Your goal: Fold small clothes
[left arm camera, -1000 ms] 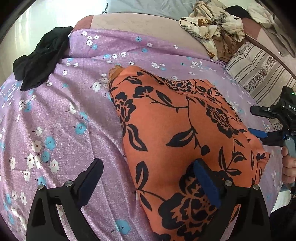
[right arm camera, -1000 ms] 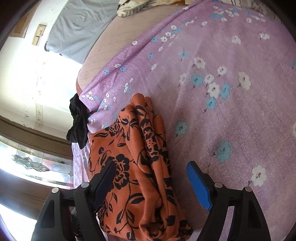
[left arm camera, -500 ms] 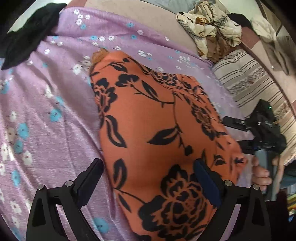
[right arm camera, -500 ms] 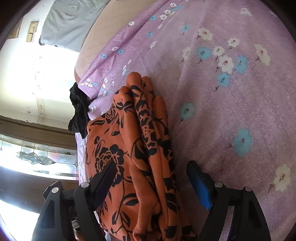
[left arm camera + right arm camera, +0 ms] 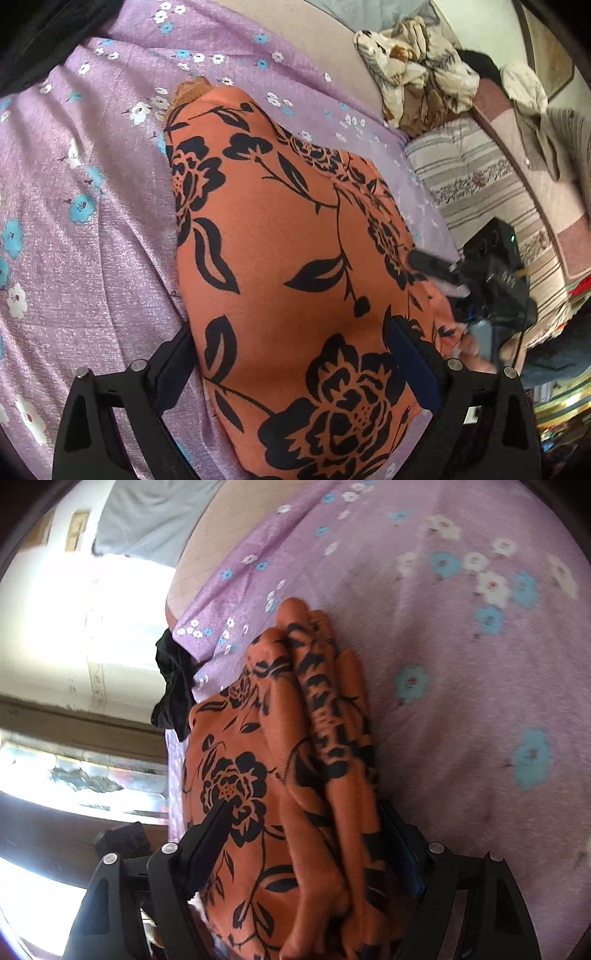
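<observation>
An orange garment with black flowers lies folded in a long strip on the purple flowered bedsheet. My left gripper straddles its near end, jaws wide, one finger beside the cloth's edge and the other over it. My right gripper has the garment's stacked folds between its jaws, which are closing. One fingertip lies over the black flower; the other sits along the fold edge by the sheet. The left wrist view shows the right gripper at the garment's right side, with a hand behind it.
A black cloth is bunched at the bed's far corner. A heap of cream and brown clothes lies at the back right, with a striped pillow below it. Bright windows stand beyond the bed's edge.
The right gripper has moved forward and down onto the garment's folded edge, so cloth now fills its jaws. The left view has swung and rolled, bringing the garment between the left fingers.
</observation>
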`<state>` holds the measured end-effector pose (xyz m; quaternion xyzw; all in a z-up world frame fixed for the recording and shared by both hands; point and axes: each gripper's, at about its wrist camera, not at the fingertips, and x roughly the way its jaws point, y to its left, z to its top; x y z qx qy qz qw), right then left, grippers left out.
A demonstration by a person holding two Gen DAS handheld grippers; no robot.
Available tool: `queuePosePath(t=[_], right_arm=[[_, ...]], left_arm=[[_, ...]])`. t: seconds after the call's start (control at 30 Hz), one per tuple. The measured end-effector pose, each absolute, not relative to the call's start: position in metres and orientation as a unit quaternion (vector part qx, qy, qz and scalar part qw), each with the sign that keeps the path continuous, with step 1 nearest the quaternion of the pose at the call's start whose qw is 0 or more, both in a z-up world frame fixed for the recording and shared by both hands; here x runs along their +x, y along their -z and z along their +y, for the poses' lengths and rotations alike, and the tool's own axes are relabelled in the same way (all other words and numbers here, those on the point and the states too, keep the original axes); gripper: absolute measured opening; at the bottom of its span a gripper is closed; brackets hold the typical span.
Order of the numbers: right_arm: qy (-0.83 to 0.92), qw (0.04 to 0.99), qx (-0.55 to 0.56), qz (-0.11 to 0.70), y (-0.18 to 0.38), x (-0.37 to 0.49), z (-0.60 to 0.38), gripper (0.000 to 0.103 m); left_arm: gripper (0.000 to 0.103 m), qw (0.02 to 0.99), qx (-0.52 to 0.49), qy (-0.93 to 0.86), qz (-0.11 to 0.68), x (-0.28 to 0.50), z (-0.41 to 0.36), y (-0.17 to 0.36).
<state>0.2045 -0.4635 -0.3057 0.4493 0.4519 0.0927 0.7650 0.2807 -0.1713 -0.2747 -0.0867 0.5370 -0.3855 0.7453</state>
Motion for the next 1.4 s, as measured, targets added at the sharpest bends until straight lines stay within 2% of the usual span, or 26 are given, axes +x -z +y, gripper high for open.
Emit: queuePosePath(t=[0.17,0.23,0.3,0.37,0.6,0.83,1.0,1.23,1.4], right_arm=[[-0.071,0.784,0.416,0.454,0.301,0.208,-0.443,0.061],[-0.062,0.789,0.413,0.451,0.297,0.205,-0.442,0.048],[-0.056,0.795,0.411,0.443,0.291,0.202,-0.441,0.042],[-0.048,0.806,0.394,0.438,0.281,0.201,-0.435,0.04],[-0.045,0.843,0.342,0.412,0.243,0.194,-0.412,0.039],[-0.065,0.87,0.327,0.363,0.213,0.181,-0.39,0.039],[-0.077,0.876,0.326,0.347,0.204,0.173,-0.36,0.039],[-0.077,0.876,0.328,0.345,0.21,0.155,-0.321,0.039],[-0.066,0.863,0.335,0.373,0.238,0.148,-0.308,0.039]], left_arm=[[0.069,0.758,-0.087,0.376,0.525,0.28,-0.167,0.269],[0.059,0.765,-0.082,0.383,0.511,0.276,-0.165,0.263],[0.054,0.769,-0.077,0.387,0.502,0.275,-0.163,0.256],[0.05,0.774,-0.077,0.39,0.493,0.274,-0.16,0.249],[0.049,0.793,-0.089,0.386,0.463,0.272,-0.14,0.217],[0.049,0.836,-0.032,0.36,0.413,0.252,-0.122,0.177],[0.049,0.854,-0.009,0.333,0.399,0.24,-0.101,0.168],[0.049,0.861,0.003,0.31,0.403,0.216,-0.079,0.172],[0.051,0.855,0.028,0.274,0.44,0.205,-0.071,0.207]])
